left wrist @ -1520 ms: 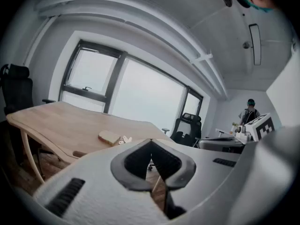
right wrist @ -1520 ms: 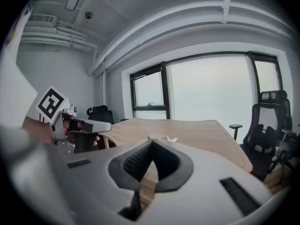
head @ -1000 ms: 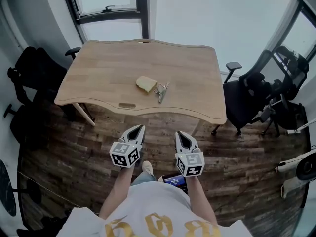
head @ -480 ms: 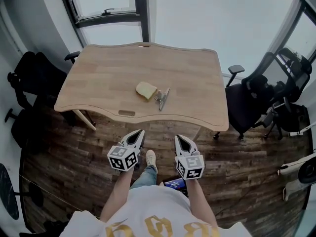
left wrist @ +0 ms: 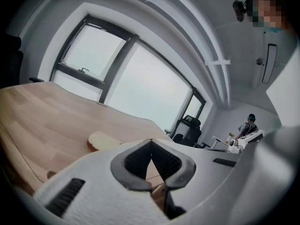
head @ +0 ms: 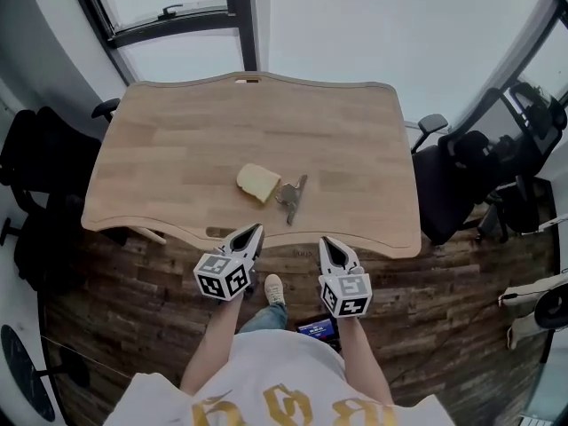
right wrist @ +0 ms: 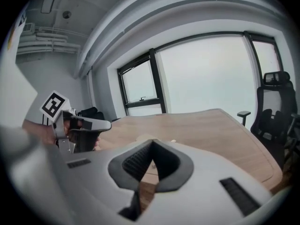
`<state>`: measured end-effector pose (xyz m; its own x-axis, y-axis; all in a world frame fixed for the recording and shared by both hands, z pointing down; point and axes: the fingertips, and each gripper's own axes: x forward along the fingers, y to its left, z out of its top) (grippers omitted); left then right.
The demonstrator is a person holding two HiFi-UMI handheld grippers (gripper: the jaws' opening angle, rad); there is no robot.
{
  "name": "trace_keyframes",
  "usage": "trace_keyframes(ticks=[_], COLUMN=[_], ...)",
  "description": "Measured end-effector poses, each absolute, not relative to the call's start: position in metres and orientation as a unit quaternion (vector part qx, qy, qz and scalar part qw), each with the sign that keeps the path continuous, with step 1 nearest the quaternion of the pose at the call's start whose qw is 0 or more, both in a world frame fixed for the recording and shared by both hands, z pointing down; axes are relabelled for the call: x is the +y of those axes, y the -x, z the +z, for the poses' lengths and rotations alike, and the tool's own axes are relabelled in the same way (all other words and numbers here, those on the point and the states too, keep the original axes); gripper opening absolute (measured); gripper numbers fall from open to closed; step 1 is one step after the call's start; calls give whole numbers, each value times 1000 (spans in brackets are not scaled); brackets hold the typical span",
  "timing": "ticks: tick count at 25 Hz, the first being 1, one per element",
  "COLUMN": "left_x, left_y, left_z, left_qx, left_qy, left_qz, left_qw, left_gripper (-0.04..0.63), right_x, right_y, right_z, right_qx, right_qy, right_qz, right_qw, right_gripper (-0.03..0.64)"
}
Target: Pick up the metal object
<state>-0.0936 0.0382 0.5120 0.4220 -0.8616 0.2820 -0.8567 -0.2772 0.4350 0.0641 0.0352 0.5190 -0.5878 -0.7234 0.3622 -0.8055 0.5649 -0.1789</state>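
Note:
A small metal object [head: 291,197] lies on the wooden table [head: 177,149], near its front edge, beside a yellowish piece of bread [head: 257,183]. The bread [left wrist: 101,141] also shows in the left gripper view; the metal object is hidden there behind the jaws. My left gripper [head: 251,234] hovers just in front of the table edge, jaws shut and holding nothing. My right gripper [head: 329,243] hangs level with it, to the right, also shut and holding nothing. In the right gripper view the left gripper [right wrist: 77,125] shows at the left, over the table [right wrist: 211,130].
Black office chairs stand left [head: 35,176] and right [head: 461,176] of the table. Large windows [head: 177,7] lie beyond it. The floor [head: 133,300] is dark wood planks. A person [left wrist: 247,125] stands far off at the right in the left gripper view.
The view has closed in on the table: both grippers, earlier well short of the edge, now sit right at it. Bread and metal object lie where they were.

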Motion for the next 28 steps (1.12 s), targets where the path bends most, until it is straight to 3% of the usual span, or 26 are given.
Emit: trace_keyframes(ticks=[9, 28], left_x=[-52, -109], left_y=[111, 125], left_z=[516, 513], left_qx=[-501, -481], left_qy=[-820, -830], left_qz=[-1, -12], left_qw=[276, 282], left_gripper=[20, 20], right_x=[-24, -89], right_y=[-53, -33], right_z=[528, 524], right_qx=[-847, -845], right_qy=[-483, -487], right_qz=[178, 197], right_qw=[135, 96], right_gripper=[11, 11])
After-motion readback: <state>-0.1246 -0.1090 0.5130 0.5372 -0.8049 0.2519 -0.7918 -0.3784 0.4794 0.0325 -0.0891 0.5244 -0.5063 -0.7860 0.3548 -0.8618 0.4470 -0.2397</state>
